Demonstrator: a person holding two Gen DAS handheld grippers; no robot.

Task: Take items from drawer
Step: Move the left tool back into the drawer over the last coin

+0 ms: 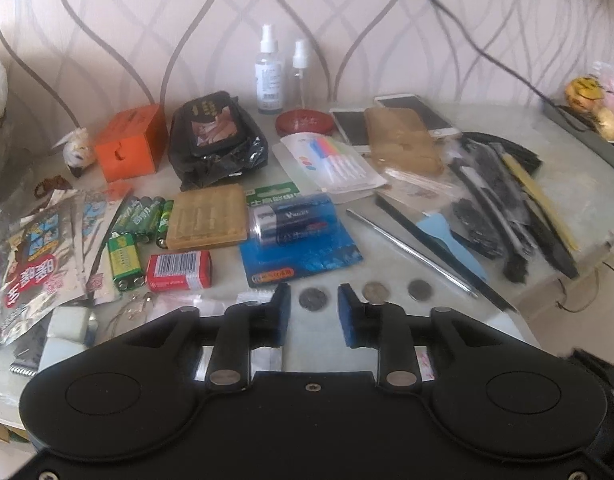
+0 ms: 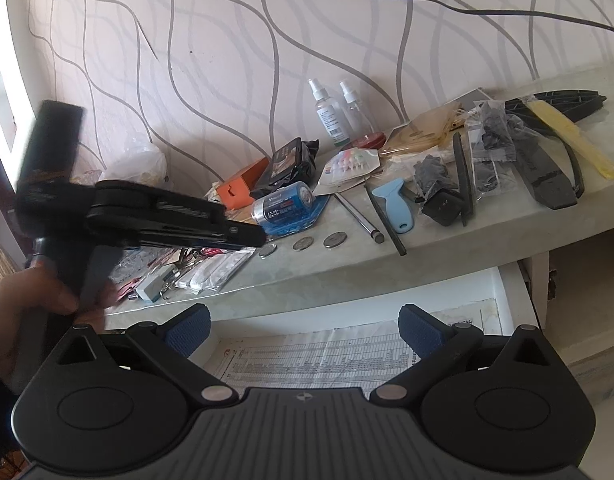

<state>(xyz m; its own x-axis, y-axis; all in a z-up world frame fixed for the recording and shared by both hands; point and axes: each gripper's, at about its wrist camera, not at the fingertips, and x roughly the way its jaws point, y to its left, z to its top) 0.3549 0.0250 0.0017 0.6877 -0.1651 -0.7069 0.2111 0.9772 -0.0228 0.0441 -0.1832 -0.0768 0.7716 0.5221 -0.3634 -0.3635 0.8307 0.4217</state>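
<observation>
At the bottom of the right wrist view, the right gripper (image 2: 303,330) spreads wide and empty over the open drawer (image 2: 511,292), lined with printed paper (image 2: 319,356). The left gripper (image 1: 313,314) stands parted, holding nothing, just before three coins (image 1: 314,299) on the tabletop (image 1: 527,216); batteries (image 1: 291,220) and spray bottles (image 1: 269,76) lie higher in the frame.

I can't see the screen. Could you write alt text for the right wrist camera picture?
An open right gripper hangs above a pulled-out white drawer lined with printed paper, with nothing between its blue pads. To its left a hand holds the left gripper over a pale tabletop crowded with coins, batteries, spray bottles and tools.
</observation>
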